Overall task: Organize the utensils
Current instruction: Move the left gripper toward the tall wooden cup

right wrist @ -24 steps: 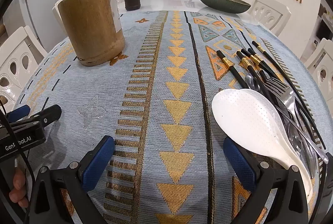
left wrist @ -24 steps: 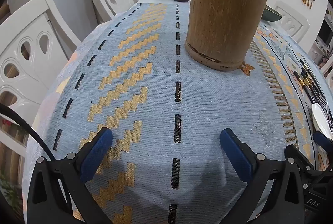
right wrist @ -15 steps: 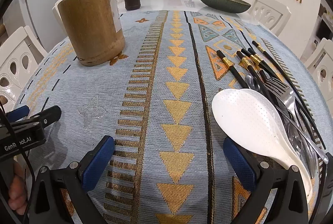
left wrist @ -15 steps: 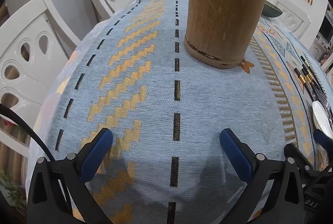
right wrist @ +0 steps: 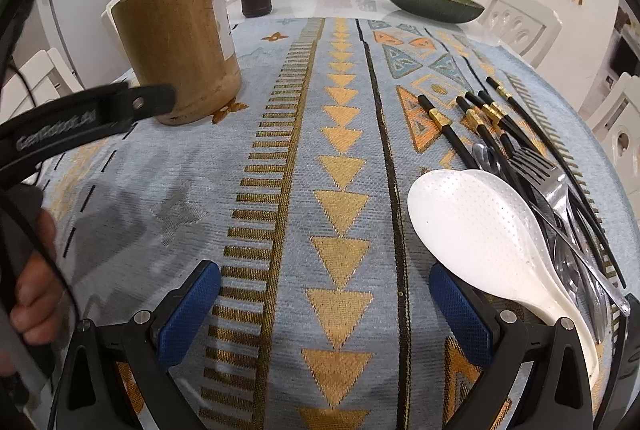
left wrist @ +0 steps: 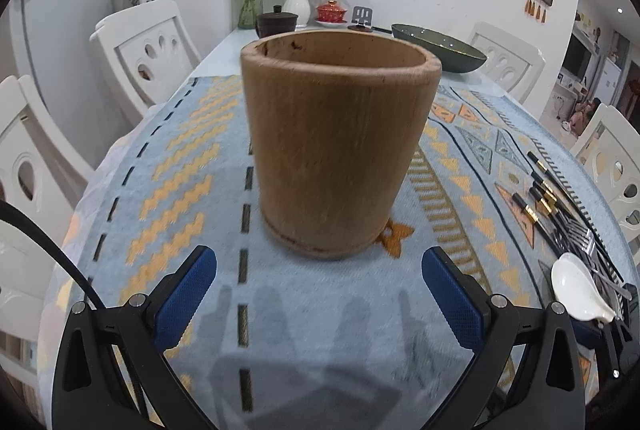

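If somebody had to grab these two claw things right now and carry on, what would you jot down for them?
Left gripper: open, empty, facing the wooden holder.
Right gripper: open, empty, beside the white rice paddle.
Black chopsticks, forks and a spoon lie in a pile on the tablecloth with the paddle.
Done: nothing visibly in the holder.
Left: presumably move every utensil into it.

Open left claw faces upright wooden holder.
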Action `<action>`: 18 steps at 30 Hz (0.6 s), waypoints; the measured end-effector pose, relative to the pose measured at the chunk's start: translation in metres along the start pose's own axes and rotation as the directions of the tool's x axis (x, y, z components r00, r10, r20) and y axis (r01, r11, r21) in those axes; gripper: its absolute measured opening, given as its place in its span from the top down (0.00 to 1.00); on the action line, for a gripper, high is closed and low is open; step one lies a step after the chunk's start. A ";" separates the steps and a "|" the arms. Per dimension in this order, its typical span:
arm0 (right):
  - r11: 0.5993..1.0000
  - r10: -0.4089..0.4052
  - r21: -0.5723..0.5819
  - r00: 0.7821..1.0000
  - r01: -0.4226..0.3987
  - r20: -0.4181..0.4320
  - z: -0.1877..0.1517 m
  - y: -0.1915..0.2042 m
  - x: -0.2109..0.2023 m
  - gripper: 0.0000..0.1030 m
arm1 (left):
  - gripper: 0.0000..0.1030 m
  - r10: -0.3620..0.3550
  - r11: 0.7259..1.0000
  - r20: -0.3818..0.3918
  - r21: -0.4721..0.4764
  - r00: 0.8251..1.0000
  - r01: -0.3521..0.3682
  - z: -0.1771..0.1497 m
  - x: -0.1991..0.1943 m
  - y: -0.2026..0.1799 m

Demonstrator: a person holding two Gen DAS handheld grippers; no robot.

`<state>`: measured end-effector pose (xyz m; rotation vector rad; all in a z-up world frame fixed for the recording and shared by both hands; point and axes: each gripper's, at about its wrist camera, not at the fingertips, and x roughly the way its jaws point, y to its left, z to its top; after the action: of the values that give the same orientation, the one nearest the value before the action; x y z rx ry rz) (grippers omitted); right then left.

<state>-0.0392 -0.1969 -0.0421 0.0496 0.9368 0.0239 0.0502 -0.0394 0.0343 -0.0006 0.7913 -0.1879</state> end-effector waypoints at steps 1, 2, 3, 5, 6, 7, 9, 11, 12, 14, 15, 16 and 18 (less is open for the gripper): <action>1.000 0.007 -0.003 1.000 -0.007 -0.014 0.003 0.001 -0.001 0.00 | 0.00 -0.001 1.000 0.000 -0.008 1.000 0.001 0.002 0.002 0.001; 1.000 0.018 -0.006 1.000 -0.019 -0.024 0.005 0.001 -0.001 0.00 | 0.00 0.000 1.000 0.000 -0.015 1.000 0.000 0.002 0.002 -0.001; 0.999 0.036 -0.008 0.999 -0.036 -0.026 0.007 0.000 -0.001 0.00 | 0.01 -0.002 1.000 -0.005 -0.025 1.000 0.002 0.002 0.002 0.001; 0.998 0.067 -0.005 0.995 -0.068 -0.070 0.016 -0.004 0.001 0.00 | 0.01 -0.002 0.999 -0.020 -0.035 1.000 0.001 0.003 0.003 0.000; 0.997 0.070 -0.017 0.993 -0.072 -0.092 0.019 -0.003 0.002 0.00 | 0.01 -0.003 0.999 -0.024 -0.037 1.000 0.002 0.003 0.003 0.001; 0.996 0.064 -0.051 0.990 -0.070 -0.122 0.020 -0.002 0.006 0.00 | 0.01 -0.003 0.999 -0.028 -0.042 1.000 0.002 0.002 0.002 0.002; 0.994 0.057 -0.080 0.988 -0.069 -0.146 0.023 0.000 0.009 0.00 | 0.01 -0.008 0.999 -0.036 -0.054 0.999 0.006 0.002 0.003 0.004; 0.992 0.066 -0.098 0.983 -0.084 -0.172 0.023 0.000 0.009 0.00 | 0.01 -0.012 0.998 -0.036 -0.061 0.999 0.009 0.004 0.004 0.006; 0.989 0.067 -0.116 0.979 -0.091 -0.194 0.023 0.001 0.009 0.00 | 0.01 -0.015 0.998 -0.034 -0.064 0.999 0.012 0.005 0.004 0.006; 0.983 0.066 -0.149 0.961 -0.110 -0.270 0.027 0.004 0.010 0.00 | 0.01 -0.018 0.998 -0.030 -0.067 0.999 0.016 0.008 0.003 0.006; 0.982 0.067 -0.150 0.955 -0.115 -0.289 0.027 0.004 0.009 0.00 | 0.01 -0.018 0.997 -0.030 -0.069 0.999 0.016 0.009 0.003 0.006; 0.980 0.075 -0.154 0.948 -0.128 -0.309 0.026 0.005 0.007 0.00 | 0.01 -0.016 0.997 -0.031 -0.072 0.999 0.014 0.009 0.003 0.005; 0.970 0.110 -0.171 0.943 -0.170 -0.315 0.022 0.009 -0.003 0.00 | 0.01 -0.014 0.997 -0.035 -0.074 0.999 0.012 0.010 0.000 0.005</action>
<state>-0.0229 -0.1883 -0.0258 -0.0724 1.2344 0.2633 0.0583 -0.0350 0.0414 -0.0728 0.8336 -0.1711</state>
